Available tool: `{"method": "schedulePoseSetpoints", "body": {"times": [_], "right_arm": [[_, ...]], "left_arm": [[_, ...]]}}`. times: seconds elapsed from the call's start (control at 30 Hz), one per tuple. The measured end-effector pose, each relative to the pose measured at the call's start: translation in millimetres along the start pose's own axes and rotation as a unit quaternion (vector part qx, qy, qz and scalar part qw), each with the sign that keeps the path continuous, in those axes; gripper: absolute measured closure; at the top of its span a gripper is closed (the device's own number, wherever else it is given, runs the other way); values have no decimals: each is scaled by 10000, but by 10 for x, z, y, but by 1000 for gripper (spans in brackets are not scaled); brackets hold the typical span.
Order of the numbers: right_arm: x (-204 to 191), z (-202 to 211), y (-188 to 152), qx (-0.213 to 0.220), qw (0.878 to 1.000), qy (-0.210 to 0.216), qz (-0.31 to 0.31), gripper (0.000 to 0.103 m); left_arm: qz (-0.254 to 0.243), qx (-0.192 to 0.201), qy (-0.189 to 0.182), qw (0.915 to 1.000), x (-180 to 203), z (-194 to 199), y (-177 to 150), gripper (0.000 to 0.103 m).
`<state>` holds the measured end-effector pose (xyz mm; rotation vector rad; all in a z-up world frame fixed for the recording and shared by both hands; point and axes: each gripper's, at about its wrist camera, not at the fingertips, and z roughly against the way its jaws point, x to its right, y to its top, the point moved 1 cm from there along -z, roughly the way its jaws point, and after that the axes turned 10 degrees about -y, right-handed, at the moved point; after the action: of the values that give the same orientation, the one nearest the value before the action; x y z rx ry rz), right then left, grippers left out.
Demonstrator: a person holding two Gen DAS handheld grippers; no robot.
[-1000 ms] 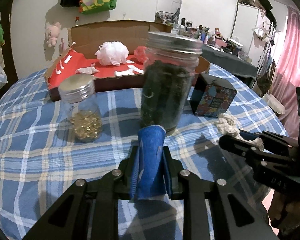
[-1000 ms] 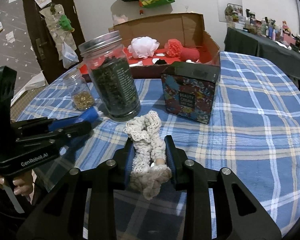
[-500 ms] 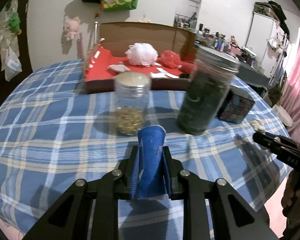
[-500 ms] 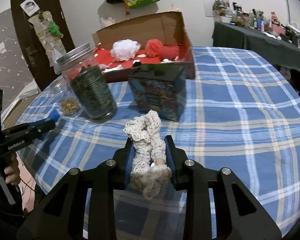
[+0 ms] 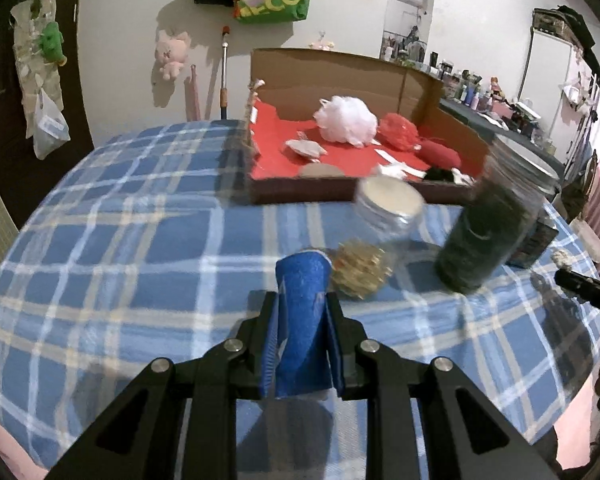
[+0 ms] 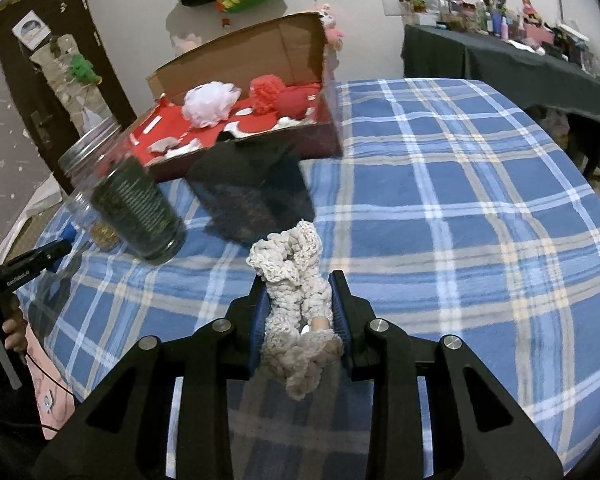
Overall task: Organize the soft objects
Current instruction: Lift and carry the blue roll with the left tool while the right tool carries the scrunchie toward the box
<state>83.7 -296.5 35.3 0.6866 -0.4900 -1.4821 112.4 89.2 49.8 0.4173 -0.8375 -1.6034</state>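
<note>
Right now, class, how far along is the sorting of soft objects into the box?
Done: a white pouf and red soft items already lie in the cardboard box. In hand: the left gripper clamps a blue cloth, the right gripper a cream crocheted piece. Left: placing both in the box.

Two jars (image 5: 484, 232), dark tin (image 6: 256, 196)

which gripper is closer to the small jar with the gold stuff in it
Left. The left gripper, shut on a blue cloth, sits just in front of the small jar. The right gripper, holding a cream crocheted piece, is beyond the tall dark jar.
</note>
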Motion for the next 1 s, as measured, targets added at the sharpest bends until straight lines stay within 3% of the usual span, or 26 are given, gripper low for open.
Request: {"method": "schedulePoseSetpoints", "body": {"times": [0.23,0.53,1.0], "right_arm": [[218,-119,237,-110,9998,57,-156,75],[338,-271,646,-87,9989,397,247,75],[313,-499,998,-145,9915,1037,777,75]], "left_arm": [[-219,35,-384,9990,-178,-72,236,80],[-779,-74,-872,9931,-216,-264,505,80],[-1066,-278,-1227,9863,-295,-460,719,80]]}}
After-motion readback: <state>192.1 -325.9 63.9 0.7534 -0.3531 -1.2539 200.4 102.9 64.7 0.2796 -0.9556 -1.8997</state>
